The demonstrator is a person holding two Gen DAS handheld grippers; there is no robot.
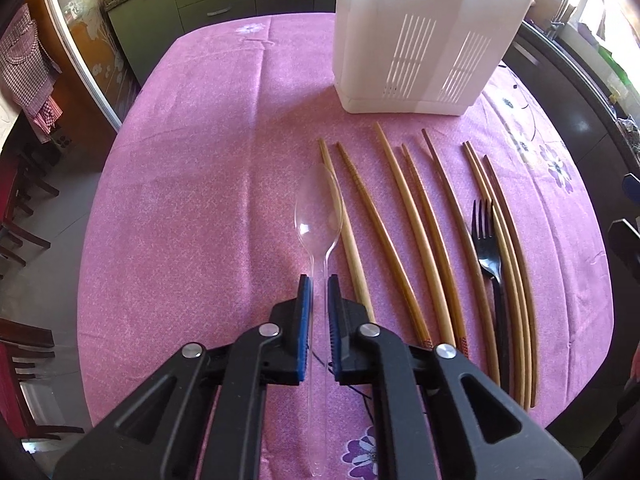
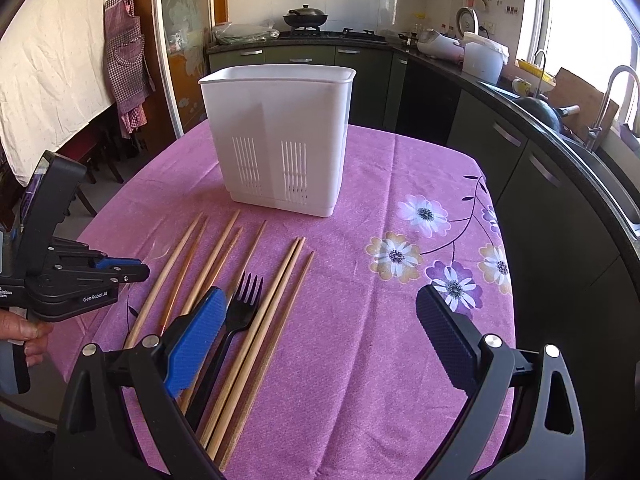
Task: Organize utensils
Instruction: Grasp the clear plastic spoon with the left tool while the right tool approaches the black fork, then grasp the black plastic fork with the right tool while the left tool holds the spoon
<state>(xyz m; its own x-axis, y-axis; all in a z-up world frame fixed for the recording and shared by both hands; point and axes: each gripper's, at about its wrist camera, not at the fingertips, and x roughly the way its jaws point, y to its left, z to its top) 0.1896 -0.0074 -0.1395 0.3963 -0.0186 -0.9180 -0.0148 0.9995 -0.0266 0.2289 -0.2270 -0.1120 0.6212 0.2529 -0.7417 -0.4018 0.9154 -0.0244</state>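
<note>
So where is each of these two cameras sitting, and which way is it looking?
Left wrist: rides the left gripper, looking steeply down its fingers, shut on a clear spoon, with chopsticks alongside.
Right wrist: rides the right gripper, jaws wide open, looking across the table at the white holder; a hand holds the other gripper at left.
Shared: pink tablecloth, chopsticks, black fork, holder.

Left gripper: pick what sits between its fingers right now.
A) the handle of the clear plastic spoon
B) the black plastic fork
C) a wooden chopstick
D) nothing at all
A: in the left wrist view the left gripper has its blue-padded fingers closed on the thin handle of the clear plastic spoon, while the chopsticks and the black fork lie untouched on the pink tablecloth.
</note>
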